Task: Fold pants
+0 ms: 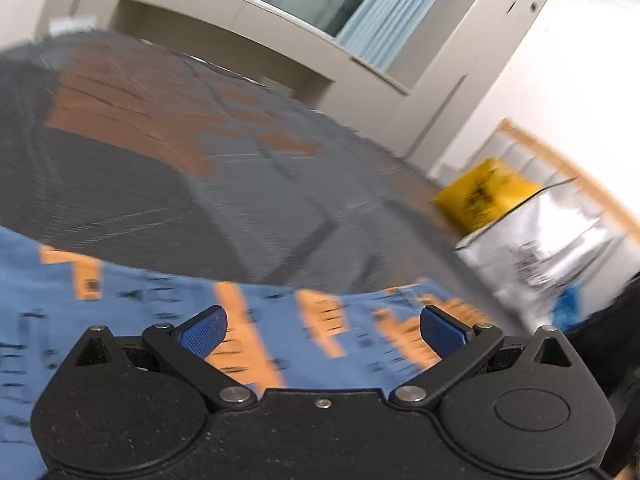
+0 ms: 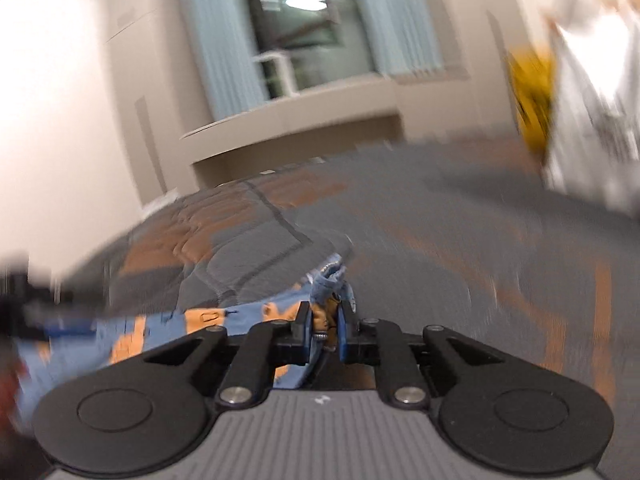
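Note:
The pants [image 1: 280, 340] are light blue with orange patches and dark print. They lie spread on a grey and orange quilted bed cover [image 1: 160, 152]. My left gripper [image 1: 320, 332] hovers over them with its blue pads [image 1: 204, 334] wide apart and nothing between them. In the right wrist view the pants [image 2: 168, 332] stretch off to the left, and my right gripper [image 2: 325, 330] is shut on a bunched edge of the pants, with a tuft of fabric sticking out past the tips. Both views are blurred by motion.
A yellow bag [image 1: 480, 196] and a silvery white bag [image 1: 536, 248] stand at the bed's right side. Beyond the bed are a beige built-in desk [image 1: 248, 40], a window with pale blue curtains [image 1: 384, 12] and white walls. A dark blurred shape [image 2: 20, 300] sits at the left edge of the right wrist view.

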